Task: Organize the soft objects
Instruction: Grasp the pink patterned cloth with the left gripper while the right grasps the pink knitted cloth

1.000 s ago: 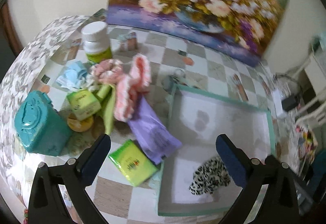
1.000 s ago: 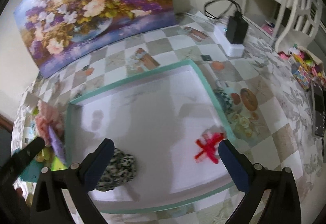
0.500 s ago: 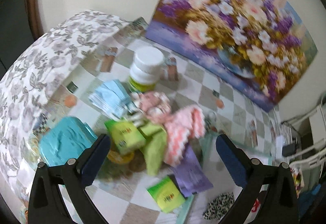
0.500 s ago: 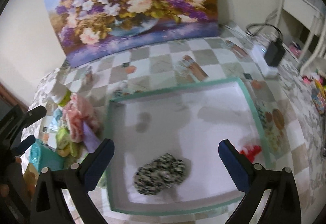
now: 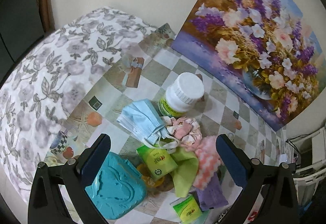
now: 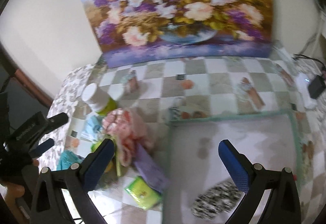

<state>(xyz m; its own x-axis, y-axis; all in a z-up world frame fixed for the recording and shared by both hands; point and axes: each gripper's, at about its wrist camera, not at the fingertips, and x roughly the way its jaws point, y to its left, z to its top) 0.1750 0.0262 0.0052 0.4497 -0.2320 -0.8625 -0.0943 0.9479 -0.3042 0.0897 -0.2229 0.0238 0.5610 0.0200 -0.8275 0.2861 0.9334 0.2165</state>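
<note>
My left gripper (image 5: 163, 154) is open and empty above a heap of soft things: a blue face mask (image 5: 140, 120), a pink floral scrunchie (image 5: 183, 128), a pink-and-white knitted cloth (image 5: 207, 163) and a green cloth (image 5: 183, 173). My right gripper (image 6: 166, 160) is open and empty over the left rim of the teal-edged white tray (image 6: 293, 128). A black-and-white spotted scrunchie (image 6: 216, 201) lies in the tray near its front. The pink cloth heap (image 6: 126, 132) shows left of the tray. The left gripper also shows in the right wrist view (image 6: 46, 134).
A white-capped bottle (image 5: 181, 95), teal box (image 5: 114, 187), green tissue packs (image 5: 156, 161), (image 5: 186, 211) and a purple pack (image 5: 212, 195) lie among the heap. A flower painting (image 5: 254, 40) leans on the wall. A charger and cable (image 6: 315, 85) sit far right.
Both grippers have swung left, away from the tray towards the heap. The red item in the tray has left the right wrist view. Both stay open.
</note>
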